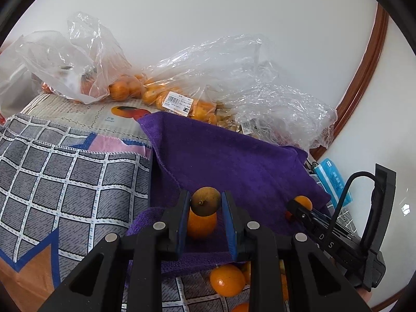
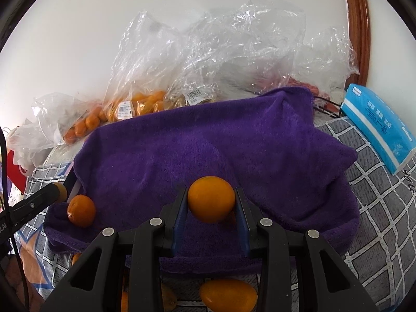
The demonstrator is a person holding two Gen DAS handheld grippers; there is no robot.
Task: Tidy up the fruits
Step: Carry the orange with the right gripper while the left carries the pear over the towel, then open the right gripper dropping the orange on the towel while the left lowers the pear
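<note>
Each gripper pinches one fruit clear of the towel [image 2: 208, 140], apparently to carry it: the left gripper [image 1: 205, 204] a brownish fruit [image 1: 205, 200], the right gripper [image 2: 211, 199] an orange [image 2: 211, 199]. Another orange [image 2: 81, 210] rests on the towel left of the right gripper.

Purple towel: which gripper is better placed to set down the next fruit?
Probably left. Left gripper holds its brownish fruit directly over the orange on the purple towel.

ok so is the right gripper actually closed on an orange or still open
Shut on it. In the right wrist view, both blue pads press the sides of the orange, which sits between them above the purple towel.
</note>
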